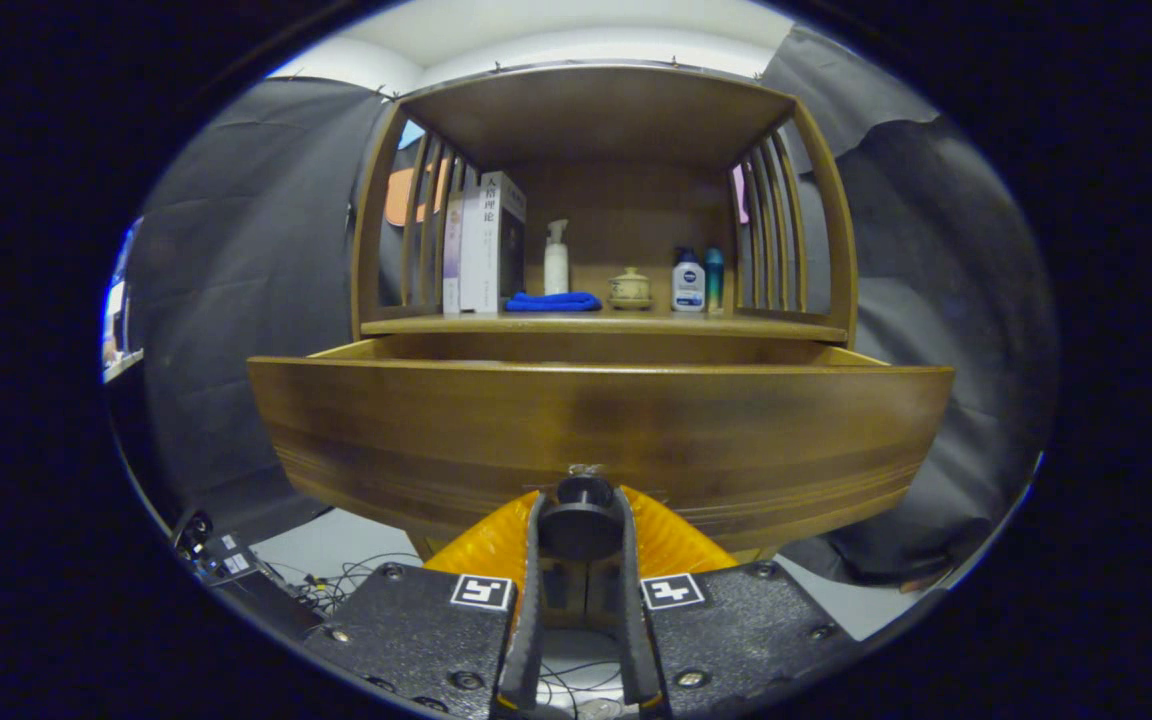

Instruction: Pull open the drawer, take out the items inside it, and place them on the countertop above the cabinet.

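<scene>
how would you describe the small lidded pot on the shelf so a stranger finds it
Look at the wooden cabinet, on the shelf above its pulled-out drawer. The lidded pot stands between the white spray bottle and two toiletry bottles: squat, tan, knob-topped, unlike its tall neighbours.

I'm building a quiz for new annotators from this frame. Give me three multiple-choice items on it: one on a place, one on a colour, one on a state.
1. Where does the folded cloth lie?
A. inside the drawer
B. on the countertop, between the books and the small lidded pot
C. on the floor

2. What colour is that cloth?
A. blue
B. red
C. white

3. What is the state of the drawer?
A. shut flush
B. removed and lying on the floor
C. pulled out, with the gripper closed on its knob

Answers:
1 B: the cloth rests on the countertop, right of the books and left of the pot.
2 A: it is plainly blue.
3 C: the drawer front juts forward of the cabinet, and both fingers press on the dark knob.
</scene>
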`<state>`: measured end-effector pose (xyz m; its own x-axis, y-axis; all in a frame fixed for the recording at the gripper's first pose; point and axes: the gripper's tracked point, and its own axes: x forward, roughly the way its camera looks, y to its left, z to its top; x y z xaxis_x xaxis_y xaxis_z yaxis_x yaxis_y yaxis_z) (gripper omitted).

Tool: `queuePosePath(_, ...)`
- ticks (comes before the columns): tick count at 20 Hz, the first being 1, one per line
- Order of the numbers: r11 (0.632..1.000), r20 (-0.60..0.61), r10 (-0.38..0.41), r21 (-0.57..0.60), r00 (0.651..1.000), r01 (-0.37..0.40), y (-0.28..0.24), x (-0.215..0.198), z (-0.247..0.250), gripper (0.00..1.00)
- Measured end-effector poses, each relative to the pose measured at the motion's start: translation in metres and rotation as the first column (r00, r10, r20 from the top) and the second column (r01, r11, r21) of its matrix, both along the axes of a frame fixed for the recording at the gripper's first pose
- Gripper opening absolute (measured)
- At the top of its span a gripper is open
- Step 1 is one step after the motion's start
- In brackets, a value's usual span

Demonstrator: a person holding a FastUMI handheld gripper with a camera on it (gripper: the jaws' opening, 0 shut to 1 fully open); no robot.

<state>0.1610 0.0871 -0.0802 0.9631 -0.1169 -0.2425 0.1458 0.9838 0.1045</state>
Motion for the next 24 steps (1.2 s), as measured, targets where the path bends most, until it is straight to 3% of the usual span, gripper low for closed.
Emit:
queuePosePath(2, 1.0, 0.004, -0.008, -0.009, 1.0, 0.008, 0.0, 0.0, 0.0, 0.34)
queuePosePath(4, 1.0, 0.017, -0.006, -0.01, 1.0, 0.006, 0.001, -0.001, 0.003, 0.43)
queuePosePath(9, 0.995, 0.115, -0.013, -0.098, 0.993, 0.024, -0.004, -0.016, 0.047, 0.86)
queuePosePath(13, 0.992, 0.27, 0.036, -0.124, 0.962, -0.003, -0.011, -0.007, 0.14, 0.86)
queuePosePath(16, 0.996, 0.131, 0.057, -0.083, 0.99, -0.046, -0.022, 0.025, 0.156, 0.86)
queuePosePath(19, 0.997, -0.142, 0.075, 0.007, 0.987, -0.075, -0.029, 0.067, 0.135, 0.86)
queuePosePath(20, 0.996, -0.262, 0.088, 0.033, 0.961, -0.082, -0.03, 0.081, 0.116, 0.87)
queuePosePath(21, 0.995, -0.394, 0.099, 0.067, 0.914, -0.079, -0.03, 0.089, 0.093, 0.87)
queuePosePath(24, 0.975, -0.606, 0.162, 0.219, 0.779, -0.032, -0.023, 0.104, 0.048, 0.84)
